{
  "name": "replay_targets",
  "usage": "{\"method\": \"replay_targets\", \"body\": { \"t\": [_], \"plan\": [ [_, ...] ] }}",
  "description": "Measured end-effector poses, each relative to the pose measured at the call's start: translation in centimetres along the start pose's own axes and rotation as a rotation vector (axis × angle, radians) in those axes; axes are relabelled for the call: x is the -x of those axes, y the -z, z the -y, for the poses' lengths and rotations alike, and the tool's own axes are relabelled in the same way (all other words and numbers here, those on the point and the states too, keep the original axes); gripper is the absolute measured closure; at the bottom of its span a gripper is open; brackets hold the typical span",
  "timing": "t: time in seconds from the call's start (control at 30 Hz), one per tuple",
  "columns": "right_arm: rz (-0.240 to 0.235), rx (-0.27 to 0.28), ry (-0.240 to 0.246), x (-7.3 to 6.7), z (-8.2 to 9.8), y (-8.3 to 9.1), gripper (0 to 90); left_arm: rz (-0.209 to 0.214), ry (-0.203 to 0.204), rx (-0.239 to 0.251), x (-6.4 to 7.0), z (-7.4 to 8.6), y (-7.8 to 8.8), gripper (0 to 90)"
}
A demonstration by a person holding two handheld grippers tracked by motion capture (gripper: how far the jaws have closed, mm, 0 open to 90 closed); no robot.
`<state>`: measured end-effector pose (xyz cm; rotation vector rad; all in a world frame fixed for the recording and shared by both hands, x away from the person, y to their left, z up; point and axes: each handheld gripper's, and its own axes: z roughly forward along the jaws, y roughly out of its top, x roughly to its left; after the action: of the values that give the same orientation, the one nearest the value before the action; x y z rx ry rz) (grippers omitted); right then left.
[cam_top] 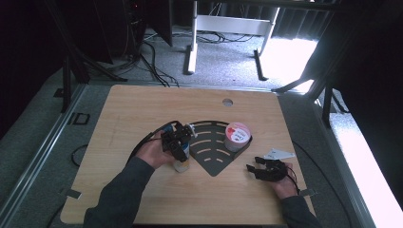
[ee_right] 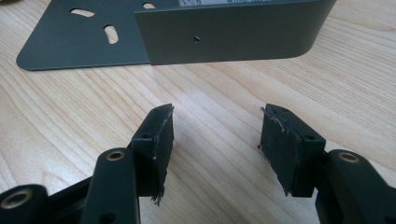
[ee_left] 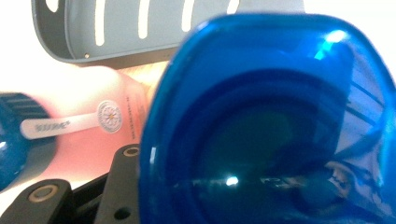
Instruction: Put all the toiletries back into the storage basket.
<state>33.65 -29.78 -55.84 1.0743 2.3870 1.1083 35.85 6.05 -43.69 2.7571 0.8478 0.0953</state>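
No label text is legible. The left gripper [cam_top: 182, 151] clasps a blue-capped bottle [cam_top: 182, 160]; the right gripper [ee_right: 217, 149] rests released, touching nothing.

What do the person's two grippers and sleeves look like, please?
Both grippers are black. The right gripper has two flat, rectangular jaws with worn, frayed pad edges and brass-coloured rivets at the joints. A grey three-cornered plate sits on top of it. The left gripper trails a black cable. The person wears dark grey long sleeves.
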Motion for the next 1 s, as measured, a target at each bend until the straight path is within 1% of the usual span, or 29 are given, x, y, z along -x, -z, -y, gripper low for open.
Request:
{"method": "replay_targets", "body": {
  "t": [0.13, 0.17, 0.27, 0.43, 0.47, 0.6, 0.77, 0.83, 0.87, 1.0],
  "plan": [
    [0.0, 0.0, 0.0, 0.0, 0.0, 0.0, 43.9, 0.007, -0.004, 0.004, 0.1, -0.2, 0.0, 55.0],
    [-0.001, 0.001, -0.001, 0.0, 0.0, 0.0, 43.9, 0.005, -0.015, 0.008, 0.3, -0.5, 0.0, 55.1],
    [-0.001, 0.001, -0.001, 0.0, 0.0, 0.0, 43.9, 0.009, -0.025, 0.01, 0.5, -0.7, 0.0, 55.1],
    [0.0, 0.0, 0.0, 0.0, 0.0, 0.0, 43.9, 0.003, -0.034, 0.005, 0.7, -1.1, 0.0, 55.1],
    [-0.001, 0.001, 0.0, 0.0, 0.0, 0.0, 43.9, 0.006, -0.032, 0.009, 0.8, -1.2, -0.1, 55.1],
    [-0.003, 0.001, -0.002, 0.0, 0.0, 0.0, 43.9, 0.016, -0.041, 0.008, 0.9, -1.6, -0.1, 55.1],
    [-0.002, 0.0, -0.001, 0.0, 0.0, 0.0, 43.9, 0.028, -0.058, 0.02, 1.4, -2.4, -0.1, 55.1],
    [-0.002, 0.001, -0.001, 0.0, 0.0, 0.0, 43.9, 0.03, -0.056, 0.022, 1.5, -2.5, 0.0, 55.1],
    [-0.003, 0.001, 0.0, 0.1, 0.0, 0.0, 43.9, 0.031, -0.062, 0.024, 1.6, -2.8, 0.0, 55.1],
    [-0.004, 0.001, -0.001, 0.1, 0.0, 0.0, 43.9, 0.03, -0.064, 0.032, 1.7, -3.2, 0.1, 55.1]
  ]
}}
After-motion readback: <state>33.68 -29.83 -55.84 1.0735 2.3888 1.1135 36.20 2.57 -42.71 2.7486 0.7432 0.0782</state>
